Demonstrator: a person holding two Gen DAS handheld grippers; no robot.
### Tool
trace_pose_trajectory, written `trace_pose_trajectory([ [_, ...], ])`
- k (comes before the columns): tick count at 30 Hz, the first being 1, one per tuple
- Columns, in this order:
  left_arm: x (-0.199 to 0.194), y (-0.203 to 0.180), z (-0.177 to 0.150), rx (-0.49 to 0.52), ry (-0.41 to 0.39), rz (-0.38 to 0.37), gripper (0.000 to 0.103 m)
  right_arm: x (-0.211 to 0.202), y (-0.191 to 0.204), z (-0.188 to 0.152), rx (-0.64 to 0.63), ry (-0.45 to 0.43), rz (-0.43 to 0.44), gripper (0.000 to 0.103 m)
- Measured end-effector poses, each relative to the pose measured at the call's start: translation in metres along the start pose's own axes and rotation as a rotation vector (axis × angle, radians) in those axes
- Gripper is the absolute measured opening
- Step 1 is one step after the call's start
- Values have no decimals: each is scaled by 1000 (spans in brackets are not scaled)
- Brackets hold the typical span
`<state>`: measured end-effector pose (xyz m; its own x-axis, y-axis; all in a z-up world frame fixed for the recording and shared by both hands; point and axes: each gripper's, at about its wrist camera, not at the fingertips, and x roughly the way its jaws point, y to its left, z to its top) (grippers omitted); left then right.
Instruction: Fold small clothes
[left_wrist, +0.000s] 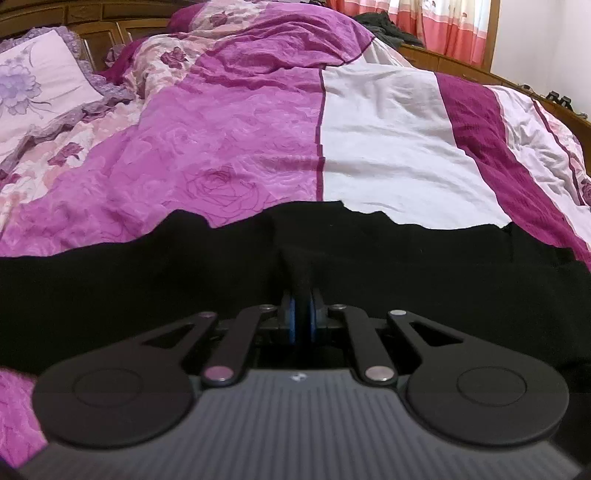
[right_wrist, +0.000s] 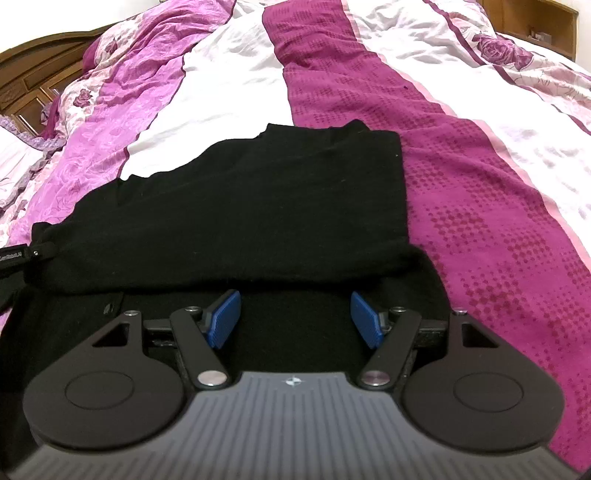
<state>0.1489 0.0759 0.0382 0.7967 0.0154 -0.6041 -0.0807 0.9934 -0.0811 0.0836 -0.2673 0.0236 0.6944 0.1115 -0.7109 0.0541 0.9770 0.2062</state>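
My left claw (left_wrist: 303, 314) is clenched on a pinched-up ridge of the black garment (left_wrist: 147, 280), which lies spread across the purple and white bedspread (left_wrist: 229, 147) right in front of it. Over on the right, my other claw (right_wrist: 295, 317) is released, blue pads (right_wrist: 223, 317) wide apart, hovering just above the near edge of the same garment, whose folded part lies just ahead.

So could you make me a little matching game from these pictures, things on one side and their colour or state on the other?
Things:
1. left gripper
2. right gripper
3. black garment
4. quilt

States:
a. fingers wide apart
b. lies on the bed, partly folded over
c. purple, pink and white stripes
d. fingers pinched on black cloth

Pairs: 1-d, 2-a, 3-b, 4-c
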Motion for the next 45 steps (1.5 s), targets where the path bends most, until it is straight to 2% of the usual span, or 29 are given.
trace_pose_trajectory([
  [5,-4,6,10,37,-28,10,8,-1,-2,1,9,-2,5,73],
  [9,3,9,11,67,21,-2,11,-3,-2,0,8,-1,1,73],
  [13,7,10,1,85,49,26,11,-7,0,-1,6,4,-1,73],
  [15,11,11,-5,80,75,37,17,-9,0,-2,9,4,1,73],
  [19,9,12,-5,67,66,44,19,-19,-1,-7,21,-2,5,73],
  [23,-3,17,1,39,62,52,47,-32,-1,-12,30,-17,12,73],
  [24,-7,18,2,34,56,53,48,-35,-1,-13,32,-22,15,73],
  [35,-55,45,24,17,68,89,48,-70,9,-23,40,-60,58,73],
  [41,-83,76,30,28,58,180,48,-82,14,-31,44,-64,79,73],
  [45,-95,105,29,-4,69,239,48,-88,16,-37,46,-60,82,73],
])
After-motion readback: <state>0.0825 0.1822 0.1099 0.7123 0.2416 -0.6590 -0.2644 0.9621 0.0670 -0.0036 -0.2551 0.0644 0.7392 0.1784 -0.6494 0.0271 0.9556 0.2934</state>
